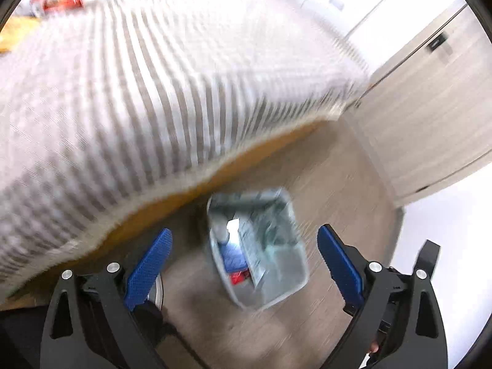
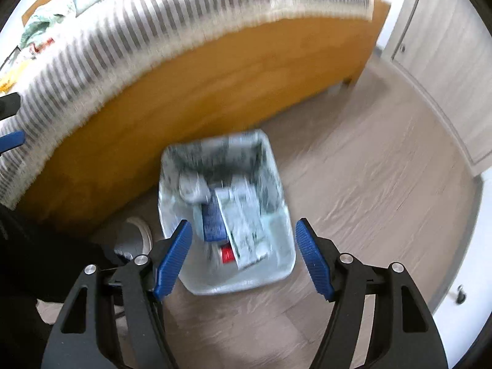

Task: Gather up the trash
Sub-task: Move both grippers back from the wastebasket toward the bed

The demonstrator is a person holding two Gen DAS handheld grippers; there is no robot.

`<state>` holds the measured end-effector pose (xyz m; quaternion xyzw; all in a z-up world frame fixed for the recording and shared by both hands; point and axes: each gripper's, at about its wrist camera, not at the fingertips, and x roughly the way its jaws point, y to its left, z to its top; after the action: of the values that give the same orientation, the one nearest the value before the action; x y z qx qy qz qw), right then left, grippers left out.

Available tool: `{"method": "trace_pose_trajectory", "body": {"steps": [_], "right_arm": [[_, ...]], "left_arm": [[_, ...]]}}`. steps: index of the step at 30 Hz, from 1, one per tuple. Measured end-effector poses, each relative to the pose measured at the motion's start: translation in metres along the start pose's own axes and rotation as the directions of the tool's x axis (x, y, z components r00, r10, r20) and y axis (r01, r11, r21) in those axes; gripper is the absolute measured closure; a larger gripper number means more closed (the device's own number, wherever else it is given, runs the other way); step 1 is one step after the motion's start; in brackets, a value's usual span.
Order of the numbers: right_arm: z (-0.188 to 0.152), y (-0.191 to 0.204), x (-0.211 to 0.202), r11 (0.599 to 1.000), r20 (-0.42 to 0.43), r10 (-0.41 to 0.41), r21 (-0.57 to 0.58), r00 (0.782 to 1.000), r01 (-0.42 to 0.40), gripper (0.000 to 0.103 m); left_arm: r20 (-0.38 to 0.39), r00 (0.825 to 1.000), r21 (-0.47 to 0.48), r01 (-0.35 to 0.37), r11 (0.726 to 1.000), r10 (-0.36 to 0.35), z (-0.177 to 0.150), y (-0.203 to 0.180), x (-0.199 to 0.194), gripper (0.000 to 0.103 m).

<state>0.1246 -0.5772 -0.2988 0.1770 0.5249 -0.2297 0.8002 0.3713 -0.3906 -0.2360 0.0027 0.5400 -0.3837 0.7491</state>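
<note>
A pale bin lined with a clear bag (image 1: 292,289) (image 2: 276,273) stands on the wood floor beside the bed. Inside it lie a printed paper package (image 2: 244,230), a blue packet (image 2: 212,221), a red piece (image 2: 227,255) and a crumpled white wad (image 2: 193,189). My left gripper (image 1: 244,236) hangs above the bin, open, nothing between its blue pads. My right gripper (image 2: 243,230) is also above the bin, open and empty. More litter, red (image 1: 61,0) and yellow (image 1: 15,30), lies blurred on the bed's far end.
A bed with a striped cover (image 1: 138,77) and orange wooden frame (image 2: 200,86) fills the upper left. Pale cabinet doors (image 1: 430,107) stand to the right. A round white object (image 2: 138,230) lies on the floor by the bin. Both views are motion-blurred.
</note>
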Motion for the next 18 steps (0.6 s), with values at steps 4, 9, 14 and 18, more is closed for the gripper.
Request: {"method": "trace_pose_trajectory", "body": {"steps": [4,9,14,18], "right_arm": [[0.033,0.029,-0.042,0.999,0.117,-0.005,-0.038,0.993,0.009,0.036],[0.071,0.093,-0.078,0.991,0.239,0.062,-0.126,0.969,-0.033,0.036],[0.103,0.186,-0.093,0.958,0.281,0.184,-0.265,0.942,-0.108,0.036],[0.119,0.26,-0.093,0.913,0.267,0.274,-0.373,0.924,-0.163,0.036]], "left_arm": [[0.145,0.989,0.04,0.007,0.999,-0.013,0.007,0.012,-0.07,0.011],[0.278,0.959,-0.017,-0.054,0.998,0.057,0.01,0.063,-0.139,0.011],[0.364,0.903,-0.113,-0.198,0.974,0.226,0.012,0.142,-0.202,0.011],[0.353,0.867,-0.266,-0.266,0.926,0.351,0.025,0.229,-0.246,0.011]]}}
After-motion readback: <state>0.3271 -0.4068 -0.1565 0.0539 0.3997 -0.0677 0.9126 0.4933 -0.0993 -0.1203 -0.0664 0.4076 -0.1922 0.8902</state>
